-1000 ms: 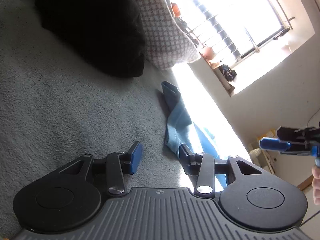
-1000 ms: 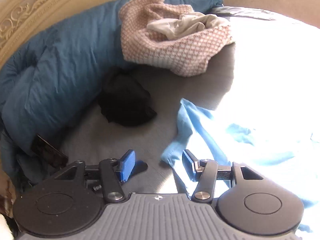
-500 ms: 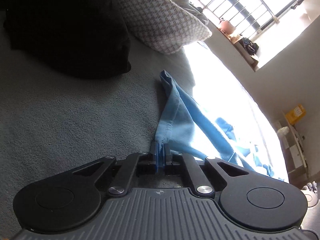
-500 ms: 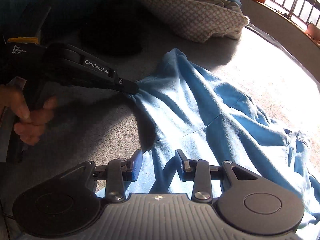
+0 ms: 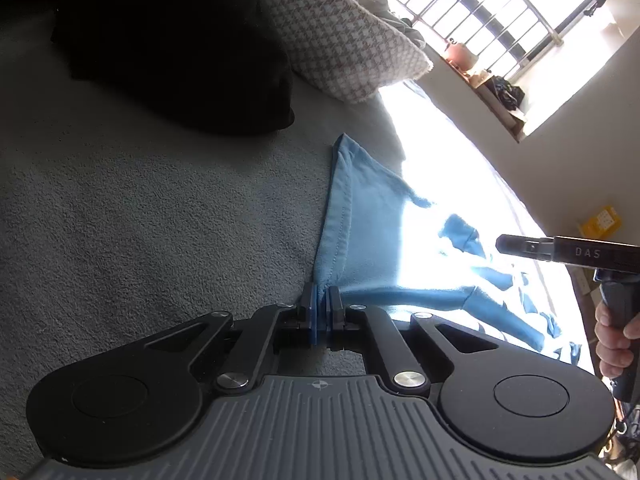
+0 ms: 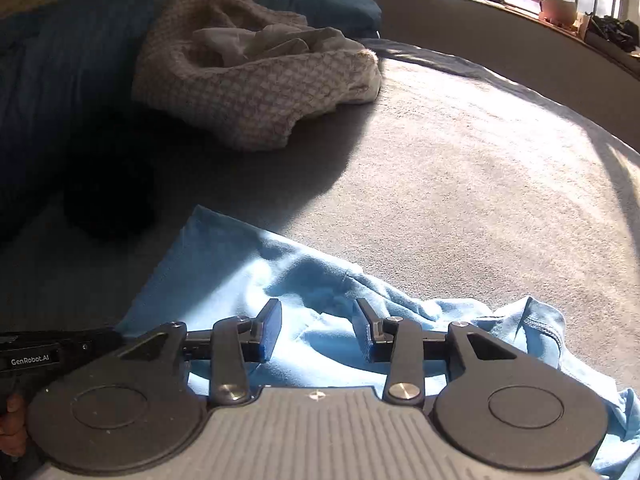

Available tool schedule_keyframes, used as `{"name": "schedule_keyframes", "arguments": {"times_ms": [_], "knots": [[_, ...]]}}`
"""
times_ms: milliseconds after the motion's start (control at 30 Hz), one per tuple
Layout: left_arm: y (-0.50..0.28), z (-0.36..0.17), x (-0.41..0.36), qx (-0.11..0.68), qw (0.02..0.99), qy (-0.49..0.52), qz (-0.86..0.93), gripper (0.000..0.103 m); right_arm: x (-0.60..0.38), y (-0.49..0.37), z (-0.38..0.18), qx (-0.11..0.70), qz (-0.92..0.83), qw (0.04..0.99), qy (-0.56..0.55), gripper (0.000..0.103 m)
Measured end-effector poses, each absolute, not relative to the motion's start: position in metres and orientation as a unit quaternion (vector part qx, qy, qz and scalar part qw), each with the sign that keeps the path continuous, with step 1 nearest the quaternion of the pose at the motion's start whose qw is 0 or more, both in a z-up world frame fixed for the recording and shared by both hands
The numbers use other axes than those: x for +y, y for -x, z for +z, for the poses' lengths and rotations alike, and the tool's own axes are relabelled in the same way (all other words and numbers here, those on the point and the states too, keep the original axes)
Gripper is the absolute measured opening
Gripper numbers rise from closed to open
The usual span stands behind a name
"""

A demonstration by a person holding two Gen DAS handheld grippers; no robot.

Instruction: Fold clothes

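A light blue garment [image 5: 360, 216] lies crumpled on the grey bed cover [image 5: 140, 220]. My left gripper [image 5: 321, 312] is shut on its near hem corner. In the right wrist view the same blue garment [image 6: 240, 264] spreads under my right gripper [image 6: 318, 330], which hovers open just above the cloth with nothing between its fingers. The right gripper's body [image 5: 568, 250] and the hand holding it show at the right edge of the left wrist view. The left gripper's body [image 6: 44, 350] shows at the lower left of the right wrist view.
A black garment [image 5: 180, 52] lies on the bed beyond the blue one. A houndstooth blanket [image 6: 256, 84] holding pale clothes sits further back, next to a dark blue duvet [image 6: 60, 64]. A barred window with a cluttered sill [image 5: 492, 84] lets in strong sun.
My left gripper closed on the garment's hem corner and still holds it. My right gripper moved over the spread cloth, lower and closer to it, staying open.
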State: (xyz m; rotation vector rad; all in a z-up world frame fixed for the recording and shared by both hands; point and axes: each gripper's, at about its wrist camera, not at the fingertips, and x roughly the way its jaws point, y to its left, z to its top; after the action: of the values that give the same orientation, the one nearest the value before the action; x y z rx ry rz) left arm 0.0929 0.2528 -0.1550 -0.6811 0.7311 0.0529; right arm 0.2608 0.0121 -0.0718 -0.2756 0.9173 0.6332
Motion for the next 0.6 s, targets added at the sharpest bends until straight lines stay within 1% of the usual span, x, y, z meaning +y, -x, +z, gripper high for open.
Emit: {"name": "schedule_keyframes", "arguments": {"times_ms": [133, 167, 200, 267, 300, 333, 467, 600], "knots": [[-0.094, -0.154, 0.252, 0.349, 0.879, 0.322, 0.026, 0.004, 0.027, -0.292, -0.09, 0.446, 0.31, 0.829, 0.131, 0.043], [-0.094, -0.154, 0.251, 0.348, 0.88, 0.32, 0.026, 0.004, 0.031, -0.296, -0.093, 0.451, 0.316, 0.824, 0.13, 0.048], [-0.094, -0.154, 0.251, 0.348, 0.881, 0.319, 0.027, 0.004, 0.035, -0.299, -0.097, 0.457, 0.321, 0.819, 0.13, 0.051], [-0.093, -0.153, 0.25, 0.346, 0.883, 0.315, 0.028, 0.004, 0.044, -0.305, -0.107, 0.472, 0.322, 0.808, 0.144, 0.044], [-0.092, -0.153, 0.25, 0.345, 0.884, 0.313, 0.029, 0.004, 0.048, -0.308, -0.114, 0.481, 0.318, 0.802, 0.159, 0.021], [-0.092, -0.153, 0.25, 0.345, 0.885, 0.311, 0.029, 0.004, 0.05, -0.309, -0.114, 0.474, 0.32, 0.804, 0.163, 0.005], [-0.09, -0.152, 0.248, 0.341, 0.889, 0.303, 0.031, 0.004, 0.059, -0.309, -0.109, 0.432, 0.325, 0.827, 0.156, 0.004], [-0.089, -0.151, 0.246, 0.338, 0.893, 0.295, 0.034, 0.005, 0.065, -0.311, -0.123, 0.414, 0.307, 0.844, 0.147, 0.004]]}}
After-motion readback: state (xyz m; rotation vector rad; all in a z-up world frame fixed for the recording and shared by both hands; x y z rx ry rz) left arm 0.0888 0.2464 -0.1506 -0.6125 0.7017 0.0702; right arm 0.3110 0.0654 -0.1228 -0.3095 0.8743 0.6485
